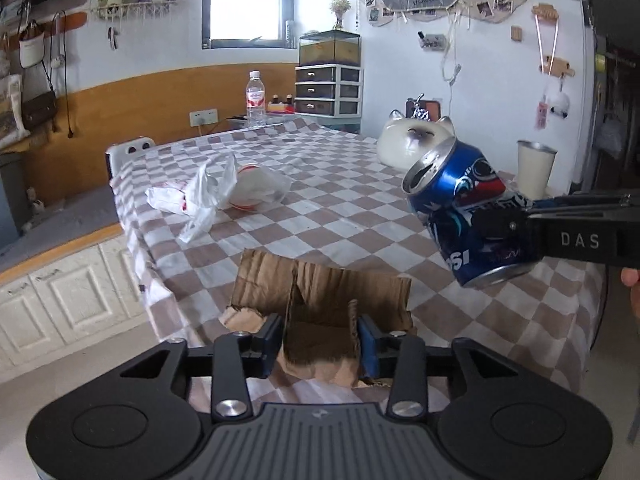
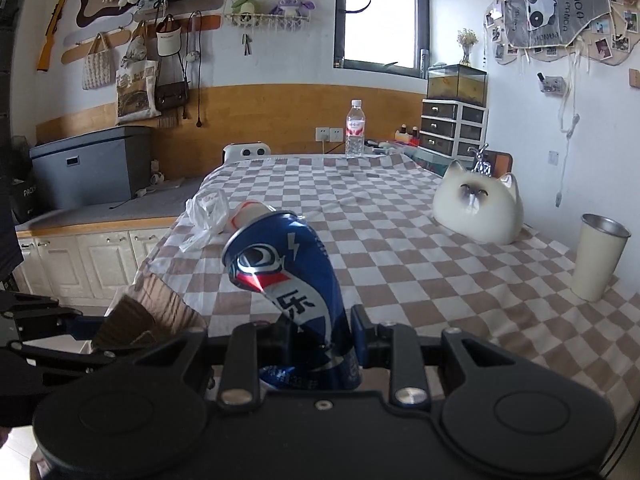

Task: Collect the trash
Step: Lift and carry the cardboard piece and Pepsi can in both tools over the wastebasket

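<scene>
We see the left gripper (image 1: 320,340) low over the near edge of the table, with a torn piece of corrugated cardboard (image 1: 320,304) standing between its blue-padded fingers (image 1: 370,346). Whether the pads press the cardboard or sit just off it, we cannot tell; the jaws stand partly apart with the piece filling most of the gap. No earlier view to compare.

The right gripper (image 2: 320,336) pinches a dented blue Pepsi can (image 2: 288,276) near its base, jaws squeezed on the can's sides. In the left wrist view the can is up in the air at right, above the tablecloth, tilted with its open top toward upper left, and the right gripper's black arm marked DAS comes in from the right edge. A fingertip (image 1: 631,278) shows at that edge.

The checked tablecloth (image 1: 344,208), brown and white, covers the table. On it, toward the far left side, a crumpled white plastic bag (image 1: 200,196) lies touching a clear-wrapped white container with red trim (image 1: 260,190). A water bottle (image 1: 255,98) stands upright at the far end. A white ceramic cat (image 2: 478,208) sits at the right side, and a cream tumbler with a metal rim (image 2: 600,256) stands upright near the right edge, well apart from the bag.

In the right wrist view the cardboard sits low left of the can, just beside it.
</scene>
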A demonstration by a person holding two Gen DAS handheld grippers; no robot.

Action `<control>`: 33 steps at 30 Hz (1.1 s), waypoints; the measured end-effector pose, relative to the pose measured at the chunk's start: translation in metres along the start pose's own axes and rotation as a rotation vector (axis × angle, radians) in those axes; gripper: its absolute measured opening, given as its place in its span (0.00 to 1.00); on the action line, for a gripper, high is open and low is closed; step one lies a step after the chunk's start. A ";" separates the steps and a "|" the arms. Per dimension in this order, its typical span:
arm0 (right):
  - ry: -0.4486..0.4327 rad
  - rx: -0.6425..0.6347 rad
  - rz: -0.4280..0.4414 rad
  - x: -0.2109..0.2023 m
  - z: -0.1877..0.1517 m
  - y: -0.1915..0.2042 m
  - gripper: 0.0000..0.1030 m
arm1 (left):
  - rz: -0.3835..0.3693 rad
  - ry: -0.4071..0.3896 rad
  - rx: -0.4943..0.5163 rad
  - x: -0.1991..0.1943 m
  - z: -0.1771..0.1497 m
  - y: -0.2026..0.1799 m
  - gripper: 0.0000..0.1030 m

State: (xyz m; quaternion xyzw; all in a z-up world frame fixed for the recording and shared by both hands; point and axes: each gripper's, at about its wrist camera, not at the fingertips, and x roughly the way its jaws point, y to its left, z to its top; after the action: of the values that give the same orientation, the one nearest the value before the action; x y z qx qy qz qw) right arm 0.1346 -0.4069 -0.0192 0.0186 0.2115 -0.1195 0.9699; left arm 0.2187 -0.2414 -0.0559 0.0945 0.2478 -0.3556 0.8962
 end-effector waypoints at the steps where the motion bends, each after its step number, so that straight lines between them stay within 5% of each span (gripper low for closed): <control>1: 0.002 0.000 0.002 0.001 -0.001 0.000 0.28 | -0.006 -0.002 -0.007 0.001 -0.001 0.001 0.42; 7: 0.012 0.011 0.009 0.002 -0.004 -0.001 0.28 | -0.002 0.011 0.011 0.006 -0.013 -0.003 0.49; 11: 0.020 0.018 0.011 0.001 -0.006 -0.001 0.28 | 0.017 0.007 -0.031 0.004 -0.012 0.001 0.38; 24: -0.021 0.047 0.022 -0.015 0.010 0.007 0.28 | 0.133 -0.116 -0.070 -0.038 0.015 0.016 0.37; 33: -0.035 0.034 0.106 -0.016 0.020 0.053 0.28 | 0.224 -0.131 -0.138 -0.073 0.007 0.055 0.37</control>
State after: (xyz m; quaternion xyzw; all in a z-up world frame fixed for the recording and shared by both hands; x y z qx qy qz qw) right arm 0.1413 -0.3538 0.0044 0.0440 0.1913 -0.0719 0.9779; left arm 0.2138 -0.1604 -0.0135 0.0366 0.2006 -0.2409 0.9489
